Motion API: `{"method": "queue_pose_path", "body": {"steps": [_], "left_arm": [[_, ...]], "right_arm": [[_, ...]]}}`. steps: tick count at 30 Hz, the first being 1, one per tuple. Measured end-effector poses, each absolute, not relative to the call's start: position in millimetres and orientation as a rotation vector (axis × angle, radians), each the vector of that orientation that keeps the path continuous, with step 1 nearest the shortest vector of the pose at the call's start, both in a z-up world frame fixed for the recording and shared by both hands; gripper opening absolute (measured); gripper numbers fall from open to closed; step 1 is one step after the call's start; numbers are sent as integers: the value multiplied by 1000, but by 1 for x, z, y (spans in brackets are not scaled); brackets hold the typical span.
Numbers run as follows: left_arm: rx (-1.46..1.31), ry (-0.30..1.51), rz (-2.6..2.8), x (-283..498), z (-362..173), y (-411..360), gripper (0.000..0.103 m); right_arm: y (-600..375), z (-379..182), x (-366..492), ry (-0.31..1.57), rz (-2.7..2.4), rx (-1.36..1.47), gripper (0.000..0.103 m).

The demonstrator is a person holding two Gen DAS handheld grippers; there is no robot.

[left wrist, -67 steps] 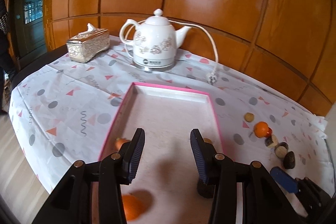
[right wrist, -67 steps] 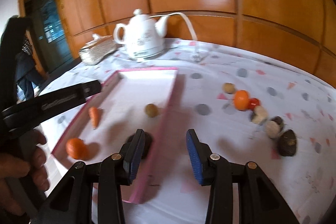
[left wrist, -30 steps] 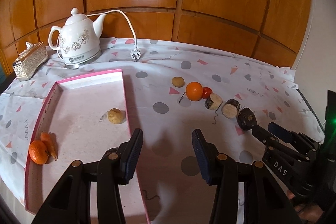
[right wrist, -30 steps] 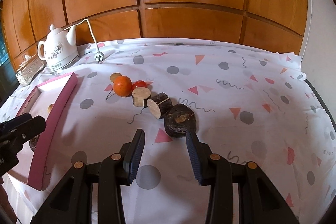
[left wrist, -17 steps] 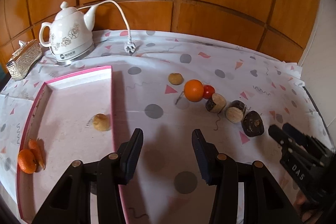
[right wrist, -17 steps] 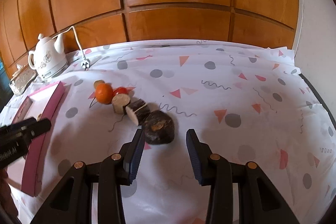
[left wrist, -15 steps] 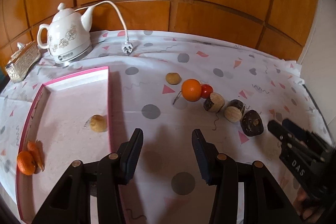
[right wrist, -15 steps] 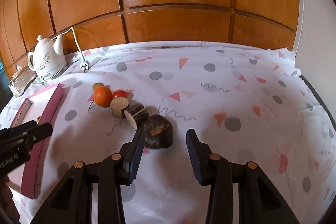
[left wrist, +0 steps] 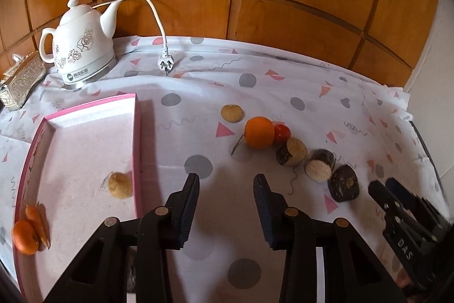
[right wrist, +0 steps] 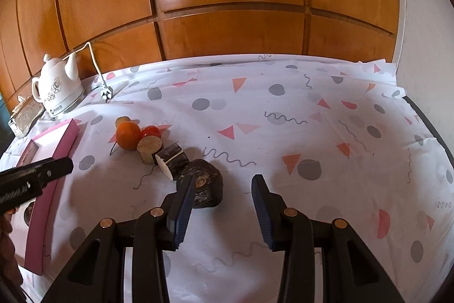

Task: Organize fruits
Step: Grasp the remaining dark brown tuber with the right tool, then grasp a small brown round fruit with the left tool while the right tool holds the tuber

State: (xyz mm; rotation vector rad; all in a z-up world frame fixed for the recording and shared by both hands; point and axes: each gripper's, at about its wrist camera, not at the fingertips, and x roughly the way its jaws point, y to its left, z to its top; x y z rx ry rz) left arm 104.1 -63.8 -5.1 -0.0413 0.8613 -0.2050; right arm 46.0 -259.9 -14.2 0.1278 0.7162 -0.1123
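Observation:
A pink tray (left wrist: 137, 138) lies at the left and holds a small orange (left wrist: 25, 237), a carrot (left wrist: 36, 220) and a tan round fruit (left wrist: 119, 185). On the cloth to its right lies a row: a tan fruit (left wrist: 232, 113), an orange (left wrist: 259, 132), a red tomato (left wrist: 282, 131), two cut brown pieces (left wrist: 292, 152) (left wrist: 319, 165) and a dark lump (left wrist: 344, 183). My left gripper (left wrist: 226, 185) is open and empty over the cloth beside the tray. My right gripper (right wrist: 223, 188) is open, its left finger just in front of the dark lump (right wrist: 206, 182).
A white kettle (left wrist: 82, 53) with its cord and plug (left wrist: 165, 64) stands at the back left, next to a silver tissue box (left wrist: 20, 81). A wooden wall runs behind the table. The table's right edge (right wrist: 425, 115) is near a white wall.
Both grippers swung right, away from the tray toward the row of fruits. My right gripper has closed in on the dark lump. Both stayed open.

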Motion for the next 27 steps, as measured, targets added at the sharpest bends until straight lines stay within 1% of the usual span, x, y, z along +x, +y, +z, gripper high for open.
{"method": "queue_pose_path", "body": {"steps": [4,19,27], "left_arm": [[-53,881,-224,122,-8,-73,33],[-155,933,-191,207,-20,-77,32],[-104,1005,-193,247,-39,-95,32]], "right_arm": [[-266,-17,47,719,-114,153,41],[-268,-24,52,732,-88,165,41],[-266,-21,54,725,-87,149,41]]}}
